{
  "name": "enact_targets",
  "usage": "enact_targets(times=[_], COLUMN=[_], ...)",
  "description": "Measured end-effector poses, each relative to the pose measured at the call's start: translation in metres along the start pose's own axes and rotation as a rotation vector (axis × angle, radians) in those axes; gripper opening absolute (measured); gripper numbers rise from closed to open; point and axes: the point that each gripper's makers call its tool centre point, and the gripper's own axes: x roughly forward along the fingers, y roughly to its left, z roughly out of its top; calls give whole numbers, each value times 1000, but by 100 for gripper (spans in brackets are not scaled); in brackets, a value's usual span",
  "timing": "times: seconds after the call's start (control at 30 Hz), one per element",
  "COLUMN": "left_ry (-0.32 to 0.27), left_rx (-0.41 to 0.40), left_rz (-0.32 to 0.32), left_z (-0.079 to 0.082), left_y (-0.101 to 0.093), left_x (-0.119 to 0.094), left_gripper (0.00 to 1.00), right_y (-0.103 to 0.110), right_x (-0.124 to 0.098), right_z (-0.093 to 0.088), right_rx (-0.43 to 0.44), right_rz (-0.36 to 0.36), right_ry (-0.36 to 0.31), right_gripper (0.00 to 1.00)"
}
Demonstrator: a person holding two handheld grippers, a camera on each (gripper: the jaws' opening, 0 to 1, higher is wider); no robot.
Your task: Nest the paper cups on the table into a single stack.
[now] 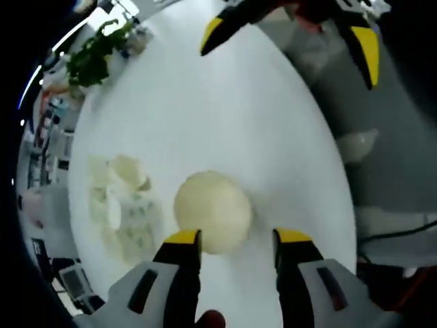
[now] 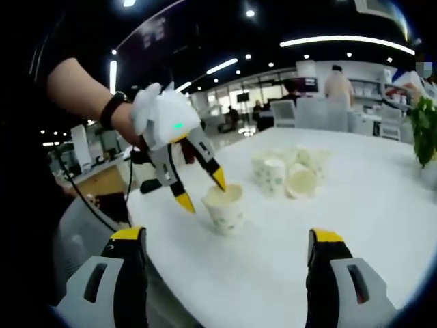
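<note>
— Starting nearest: what was the left gripper [image 1: 235, 239] doing?

— Its jaws stood spread at the bottom of the left gripper view, astride a paper cup [image 1: 212, 210] seen from above on the white table [image 1: 225, 109].

— Touching it?

— I couldn't tell.

— And the right gripper [image 2: 229, 240]?

— Spread wide, pinching nothing, low in the right gripper view. That cup stood upright at centre; more cups [image 2: 287, 172], some lying over, clustered farther back, right of centre.
</note>
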Motion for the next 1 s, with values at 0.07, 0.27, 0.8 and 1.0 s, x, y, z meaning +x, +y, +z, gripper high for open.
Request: enact_targets(times=[0.07, 0.27, 0.8, 1.0], left_ry=[-36, -119, -317, -363], left_rx=[-41, -139, -471, -557], left_rz=[20, 95, 188, 244], left_z=[0, 3, -11, -8], left_y=[0, 5, -1, 8], left_x=[-3, -21, -44, -53], left_gripper=[41, 47, 76, 80], right_y=[0, 0, -19, -29], right_x=[0, 1, -7, -13], right_z=[0, 0, 7, 21], right_rx=[-2, -7, -38, -57], right_rz=[-1, -1, -62, -47], right_ry=[1, -1, 66, 70], right_gripper=[96, 97, 100, 100])
